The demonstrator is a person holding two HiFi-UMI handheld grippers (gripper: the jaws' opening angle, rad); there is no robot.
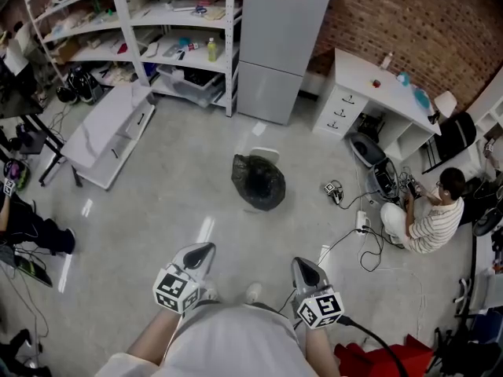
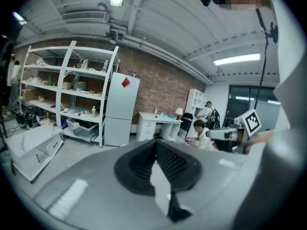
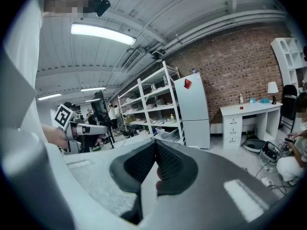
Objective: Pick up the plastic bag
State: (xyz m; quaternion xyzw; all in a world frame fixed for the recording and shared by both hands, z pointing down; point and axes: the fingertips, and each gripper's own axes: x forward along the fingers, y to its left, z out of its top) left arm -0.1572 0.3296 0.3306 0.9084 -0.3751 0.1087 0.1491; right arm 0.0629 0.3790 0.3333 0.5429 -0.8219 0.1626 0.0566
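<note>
Pale, glossy floor (image 1: 181, 210). Bears a tall grey fridge (image 1: 283, 45) at the far side. In front of the fridge, well apart from it, holds a slumped black plastic bag (image 1: 258, 181). Just left of the fridge, a white shelf rack (image 1: 169, 45); further left and forward, a white cabinet (image 1: 110, 132) lying flat. Right of the fridge, a white desk (image 1: 365, 85); forward of that, loose cables (image 1: 357, 234) and a seated person (image 1: 428, 218).

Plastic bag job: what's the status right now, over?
Left gripper and right gripper both shut, empty, held near the body. Black plastic bag on the floor ahead, untouched. Nothing lying between; cables off to the right.
</note>
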